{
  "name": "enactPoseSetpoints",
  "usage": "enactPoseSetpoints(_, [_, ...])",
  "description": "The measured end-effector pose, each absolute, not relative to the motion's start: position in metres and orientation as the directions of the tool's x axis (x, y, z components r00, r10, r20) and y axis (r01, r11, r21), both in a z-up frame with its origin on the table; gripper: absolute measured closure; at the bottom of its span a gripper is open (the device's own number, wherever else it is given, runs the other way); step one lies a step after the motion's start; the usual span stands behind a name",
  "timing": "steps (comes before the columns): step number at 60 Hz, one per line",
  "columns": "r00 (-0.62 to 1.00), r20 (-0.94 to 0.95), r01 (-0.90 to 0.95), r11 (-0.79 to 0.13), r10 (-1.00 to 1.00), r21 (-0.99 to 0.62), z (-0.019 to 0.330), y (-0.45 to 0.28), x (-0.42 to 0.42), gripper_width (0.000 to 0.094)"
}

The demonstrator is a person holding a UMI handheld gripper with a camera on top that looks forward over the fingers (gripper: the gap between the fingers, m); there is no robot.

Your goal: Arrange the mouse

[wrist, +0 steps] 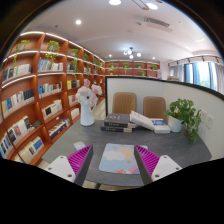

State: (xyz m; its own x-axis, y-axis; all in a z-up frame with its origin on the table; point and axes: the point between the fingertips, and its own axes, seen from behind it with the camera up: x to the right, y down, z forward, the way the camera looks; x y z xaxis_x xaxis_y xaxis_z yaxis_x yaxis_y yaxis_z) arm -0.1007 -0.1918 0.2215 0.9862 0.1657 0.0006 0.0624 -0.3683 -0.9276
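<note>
The gripper (113, 163) is wide open, with nothing between its two fingers. Its pink pads (148, 158) stand far apart, and both hang in the air above the near end of the table (190, 150).

Just past the fingers, in the gap between them, a flat pale mat (118, 157) lies on the gray table. It has soft pink and blue colors on it.

I cannot see a mouse anywhere on the table. It may be hidden, or too small to make out from here.

Farther along the table sit some stacked books (118, 123). Next to them is an open book (150, 122). A plant (185, 113) in a white pot stands near the far end. Two brown chairs (124, 102) wait behind the table.

Beyond that, tall shelves (40, 90) full of books run along one wall. A white robot-like figure (87, 102) stands on the floor by the shelves. Windows (198, 73) show at the other side.

I think the job has not really begun. To do this step well, first find the mouse. Then bring the gripper down slowly with the fingers kept wide, one on each side of the mouse. Squeeze gently, so it does not slip or pop out. The mat looks like a good place to set it down.
</note>
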Motion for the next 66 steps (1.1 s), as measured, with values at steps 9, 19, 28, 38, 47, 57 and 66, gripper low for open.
enactPoseSetpoints(9, [0.989, -0.017, 0.047, -0.414, 0.149, -0.909, 0.183, -0.205, -0.107, 0.0131])
enactPoseSetpoints(19, [0.987, -0.022, 0.064, -0.514, 0.16, -0.855, 0.113, -0.228, -0.138, 0.013])
enactPoseSetpoints(28, [0.981, -0.051, 0.072, -0.598, 0.187, -0.798, 0.061, -0.235, -0.19, 0.0125])
enactPoseSetpoints(38, [0.98, -0.051, 0.091, -0.658, 0.194, -0.748, 0.022, -0.207, -0.239, 0.0126])
enactPoseSetpoints(47, [0.984, -0.051, 0.079, -0.681, 0.169, -0.728, 0.006, -0.157, -0.271, 0.0124])
enactPoseSetpoints(57, [0.989, -0.055, 0.058, -0.709, 0.136, -0.703, -0.01, -0.097, -0.297, 0.0125])
enactPoseSetpoints(66, [0.994, -0.028, 0.059, -0.716, 0.109, -0.696, -0.014, -0.045, -0.302, 0.012])
